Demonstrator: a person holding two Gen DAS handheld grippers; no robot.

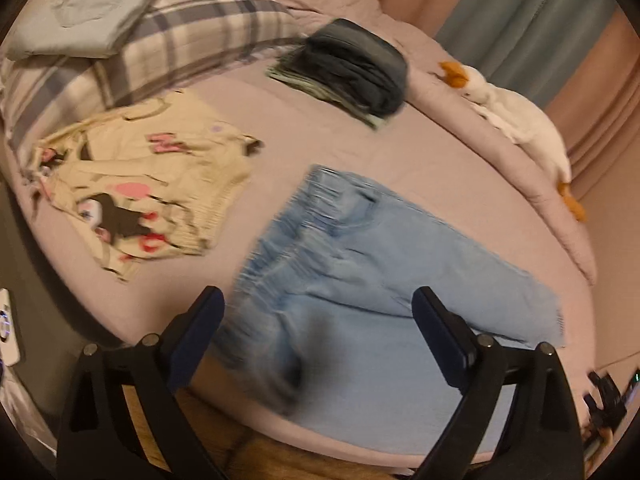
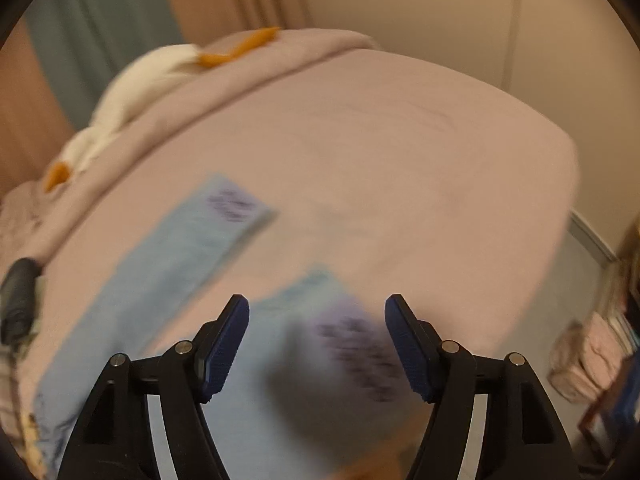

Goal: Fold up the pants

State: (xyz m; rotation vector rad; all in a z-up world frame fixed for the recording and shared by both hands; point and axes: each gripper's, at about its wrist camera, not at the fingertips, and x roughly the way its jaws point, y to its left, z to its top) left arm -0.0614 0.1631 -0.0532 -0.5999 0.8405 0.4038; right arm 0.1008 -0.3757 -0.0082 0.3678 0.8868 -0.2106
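Two released grippers, left gripper (image 1: 318, 308), right gripper (image 2: 317, 320), jeans (image 1: 360, 264) flat beneath both

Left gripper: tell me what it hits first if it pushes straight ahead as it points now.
Most likely the light blue jeans on the bed; the open left gripper aims at them, though blur leaves depth unclear.

The left wrist view is taken from above the near edge of the bed (image 1: 328, 120), angled steeply down and towards the far left, where the plaid pillow (image 1: 192, 28) lies. The right wrist view is aimed down over the right part. Shared by both are the light blue jeans (image 1: 360, 272) (image 2: 152, 280) and the plush goose (image 1: 520, 120) (image 2: 132, 92).
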